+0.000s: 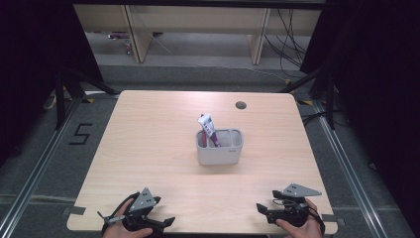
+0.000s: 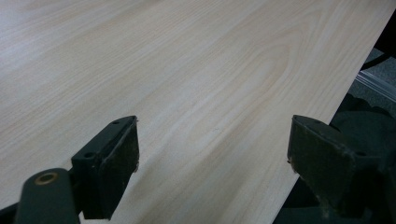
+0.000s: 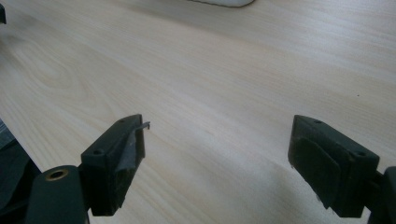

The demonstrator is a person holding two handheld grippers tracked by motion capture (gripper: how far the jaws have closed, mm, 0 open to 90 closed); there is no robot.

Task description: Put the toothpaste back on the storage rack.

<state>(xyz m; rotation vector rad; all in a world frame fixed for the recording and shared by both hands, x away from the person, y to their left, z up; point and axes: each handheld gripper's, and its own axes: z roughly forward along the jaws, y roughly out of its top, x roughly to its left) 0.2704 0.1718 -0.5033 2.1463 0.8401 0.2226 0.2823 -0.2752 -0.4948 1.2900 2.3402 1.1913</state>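
From the high view, your left hand-held gripper (image 1: 166, 221) and right hand-held gripper (image 1: 259, 207) rest at the near edge of the pale wooden counter (image 1: 148, 148), well apart, jaws pointing inward toward each other. The grey two-compartment plastic holder (image 1: 219, 147) stands well ahead of both, between them, with a white-and-magenta tube (image 1: 208, 128) leaning in its left compartment; the tube's lower end is hidden inside.

In the left gripper view, your left hand-held gripper (image 2: 212, 147) is spread wide, holding nothing, bare counter (image 2: 187, 70) beneath.

In the right gripper view, your right hand-held gripper (image 3: 217, 147) also gapes wide and empty; the holder (image 3: 224, 2) is cut off at the top edge.
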